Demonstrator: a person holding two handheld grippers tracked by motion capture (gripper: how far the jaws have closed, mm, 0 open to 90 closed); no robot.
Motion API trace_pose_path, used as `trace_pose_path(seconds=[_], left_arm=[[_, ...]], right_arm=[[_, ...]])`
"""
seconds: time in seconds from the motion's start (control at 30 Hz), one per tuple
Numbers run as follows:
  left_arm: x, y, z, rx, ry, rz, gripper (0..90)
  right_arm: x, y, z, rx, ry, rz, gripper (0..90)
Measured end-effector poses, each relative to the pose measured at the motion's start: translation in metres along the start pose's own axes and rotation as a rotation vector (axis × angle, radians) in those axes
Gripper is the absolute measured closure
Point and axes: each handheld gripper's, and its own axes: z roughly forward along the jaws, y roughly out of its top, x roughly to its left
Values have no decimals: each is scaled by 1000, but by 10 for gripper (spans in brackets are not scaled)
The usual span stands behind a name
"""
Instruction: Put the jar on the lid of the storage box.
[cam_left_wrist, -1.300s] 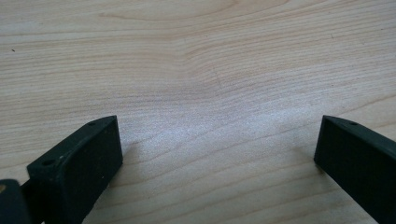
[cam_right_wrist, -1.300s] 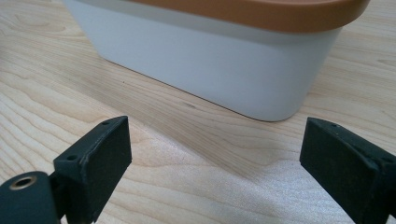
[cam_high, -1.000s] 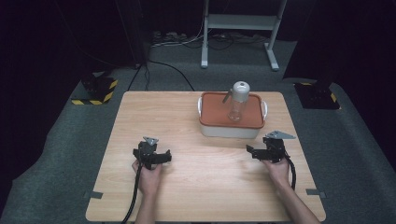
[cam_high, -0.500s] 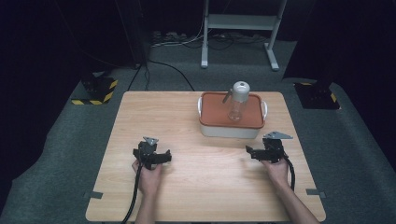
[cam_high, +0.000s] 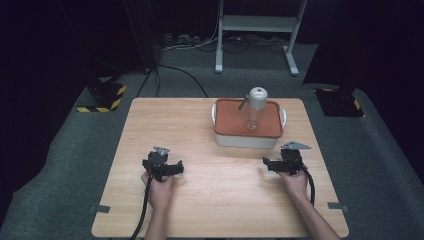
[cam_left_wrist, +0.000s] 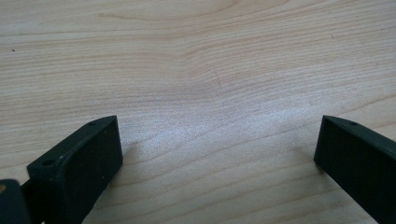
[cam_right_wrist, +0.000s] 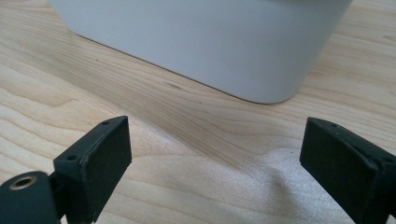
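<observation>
A white box (cam_high: 247, 138) with an orange lid (cam_high: 230, 120) stands at the back right of the wooden table (cam_high: 210, 200). On the lid rests a clear bottle (cam_high: 253, 116) with a white cap. My left gripper (cam_high: 176, 169) lies low over the table's left middle, held by a hand, open and empty. The left gripper view has its jaws wide apart (cam_left_wrist: 217, 140) over bare wood. My right gripper (cam_high: 267, 164) sits just in front of the box, also open and empty (cam_right_wrist: 215, 149). The box's white wall (cam_right_wrist: 201, 42) rises a short way beyond its fingertips.
Dark grey floor surrounds the table. A metal frame's legs (cam_high: 255, 55) and cables (cam_high: 190, 42) lie behind it. Yellow-and-black marked bases (cam_high: 102, 97) sit on the floor at the back left and back right. Tape strips (cam_high: 100, 208) mark the table's front corners.
The right gripper has drifted slightly toward the table's front. The left gripper, the box and the bottle have not moved.
</observation>
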Motion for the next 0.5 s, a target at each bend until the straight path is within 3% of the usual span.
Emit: trace_pose_path(seconds=[0.5], left_arm=[[0, 0, 0, 1, 0, 0, 9]], right_arm=[[1, -3, 8, 25, -13, -4, 87]])
